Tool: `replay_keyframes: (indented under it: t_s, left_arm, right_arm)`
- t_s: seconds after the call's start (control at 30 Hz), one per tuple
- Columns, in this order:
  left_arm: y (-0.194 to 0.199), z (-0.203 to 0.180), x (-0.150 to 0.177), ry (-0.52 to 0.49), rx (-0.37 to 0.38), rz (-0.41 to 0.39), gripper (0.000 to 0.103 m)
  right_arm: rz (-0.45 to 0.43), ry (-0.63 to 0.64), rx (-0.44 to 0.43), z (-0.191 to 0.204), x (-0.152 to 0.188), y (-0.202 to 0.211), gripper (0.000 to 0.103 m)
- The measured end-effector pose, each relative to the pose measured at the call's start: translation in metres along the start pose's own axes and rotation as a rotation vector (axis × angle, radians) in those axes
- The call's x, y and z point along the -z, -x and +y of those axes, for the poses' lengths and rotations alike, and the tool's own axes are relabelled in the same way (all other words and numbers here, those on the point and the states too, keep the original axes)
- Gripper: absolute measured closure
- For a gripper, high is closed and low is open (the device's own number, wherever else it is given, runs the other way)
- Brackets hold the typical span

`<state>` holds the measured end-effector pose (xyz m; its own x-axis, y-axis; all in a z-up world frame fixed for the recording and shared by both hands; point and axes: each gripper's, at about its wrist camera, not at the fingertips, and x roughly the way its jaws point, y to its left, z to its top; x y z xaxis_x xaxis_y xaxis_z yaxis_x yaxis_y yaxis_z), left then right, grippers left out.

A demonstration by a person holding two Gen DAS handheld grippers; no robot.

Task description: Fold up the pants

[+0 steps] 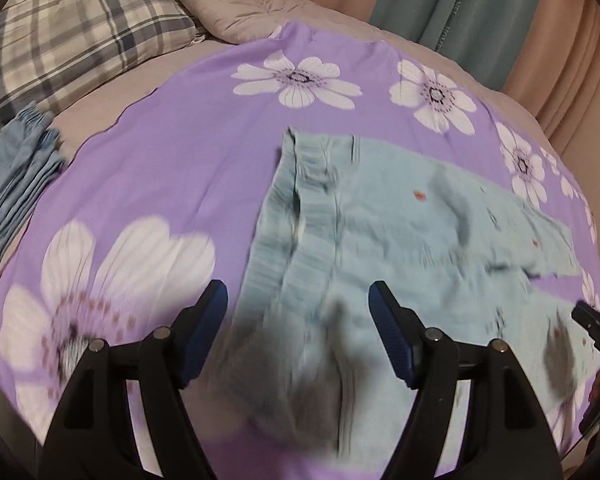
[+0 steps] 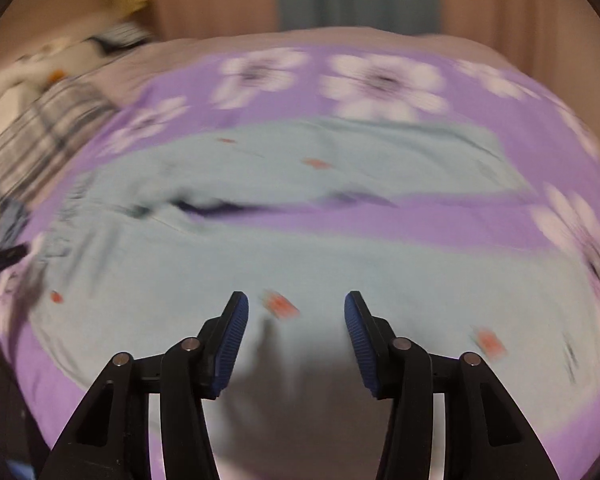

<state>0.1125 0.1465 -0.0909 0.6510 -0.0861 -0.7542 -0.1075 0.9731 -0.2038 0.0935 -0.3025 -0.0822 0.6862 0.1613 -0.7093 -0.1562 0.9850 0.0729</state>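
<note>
The left gripper (image 1: 298,304) hangs over the waistband end of the pants (image 1: 380,240), its jaws spread apart with nothing between them, only the pale blue cloth lying below. The right gripper (image 2: 296,312) hangs over the near leg of the pants (image 2: 300,264), jaws likewise apart and empty; that view is blurred. The pants lie spread flat on the sheet (image 1: 180,152), a purple one with large white flowers that covers the bed. Seen from the left gripper, the ribbed waistband lies nearest and to the left, and the two legs run away to the right, with a strip of sheet showing between them. Small orange marks dot the cloth. At the right edge of the pants in the left view, part of the right gripper shows as a dark tip. Left of the pants and well apart from them, off the sheet's edge, lies a pile (image 1: 16,184) of folded blue clothes. Beyond the pants, past the sheet's far edge, sit a plaid pillow (image 1: 80,36) and a pinkish pillow (image 1: 236,4), and behind them hang curtains (image 1: 452,12), teal and peach.
</note>
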Motion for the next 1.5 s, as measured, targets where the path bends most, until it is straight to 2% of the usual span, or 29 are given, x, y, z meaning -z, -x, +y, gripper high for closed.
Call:
replay_keyframes:
  t_s: [0.1, 0.2, 0.37, 0.47, 0.53, 0.63, 0.73, 0.77, 0.8, 0.87, 0.93, 1.0, 1.03, 1.07, 1.13, 1.23, 1.37, 1.5]
  left_arm:
    - [-0.017, -0.001, -0.022, -0.008, 0.004, 0.002, 0.030]
    - [-0.034, 0.000, -0.039, -0.013, 0.015, 0.013, 0.030]
    - [-0.064, 0.000, -0.067, -0.017, 0.037, 0.035, 0.030]
    - [-0.079, 0.000, -0.081, -0.024, 0.033, 0.044, 0.030]
    - [-0.086, 0.000, -0.088, -0.026, 0.057, 0.052, 0.030]
    - [-0.099, 0.003, -0.096, -0.038, 0.077, 0.079, 0.030]
    - [-0.106, 0.003, -0.100, -0.082, 0.014, 0.074, 0.031]
    - [-0.108, 0.004, -0.100, -0.090, 0.013, 0.076, 0.031]
    - [-0.110, 0.006, -0.100, -0.089, 0.034, 0.084, 0.032]
    - [-0.112, 0.011, -0.098, -0.080, 0.080, 0.095, 0.034]
    - [-0.116, 0.014, -0.098, -0.070, 0.115, 0.113, 0.041]
    - [-0.120, 0.019, -0.098, -0.049, 0.162, 0.135, 0.052]
    - [-0.121, 0.019, -0.099, -0.042, 0.180, 0.140, 0.058]
    - [-0.122, 0.018, -0.099, -0.038, 0.191, 0.144, 0.068]
    - [-0.119, 0.013, -0.100, -0.049, 0.183, 0.137, 0.072]
    - [-0.108, 0.003, -0.097, -0.083, 0.145, 0.103, 0.077]
    - [-0.083, 0.004, -0.094, -0.055, 0.152, 0.061, 0.079]
    - [-0.052, 0.003, -0.090, -0.056, 0.173, 0.015, 0.078]
  right_arm:
    - [-0.017, 0.124, -0.088, 0.033, -0.044, -0.031, 0.053]
    - [-0.011, 0.214, -0.115, 0.055, -0.068, -0.057, 0.053]
    - [0.009, 0.348, -0.088, 0.074, -0.110, -0.105, 0.053]
    - [0.032, 0.442, -0.044, 0.085, -0.125, -0.133, 0.053]
    - [0.060, 0.496, -0.038, 0.091, -0.135, -0.153, 0.053]
    - [0.087, 0.528, -0.047, 0.096, -0.151, -0.176, 0.053]
    - [0.124, 0.530, -0.082, 0.097, -0.161, -0.195, 0.052]
    - [0.147, 0.543, -0.088, 0.098, -0.163, -0.202, 0.049]
    - [0.170, 0.564, -0.087, 0.099, -0.162, -0.208, 0.046]
    - [0.197, 0.562, -0.114, 0.097, -0.162, -0.214, 0.045]
    - [0.198, 0.541, -0.148, 0.092, -0.161, -0.214, 0.045]
    - [0.203, 0.521, -0.166, 0.088, -0.159, -0.212, 0.045]
    - [0.203, 0.530, -0.167, 0.089, -0.157, -0.210, 0.048]
    - [0.203, 0.547, -0.163, 0.090, -0.155, -0.208, 0.052]
    - [0.211, 0.578, -0.166, 0.097, -0.153, -0.204, 0.074]
    - [0.196, 0.650, -0.090, 0.112, -0.146, -0.196, 0.087]
    - [0.147, 0.708, 0.022, 0.124, -0.128, -0.182, 0.094]
    - [0.060, 0.668, 0.042, 0.121, -0.120, -0.137, 0.095]
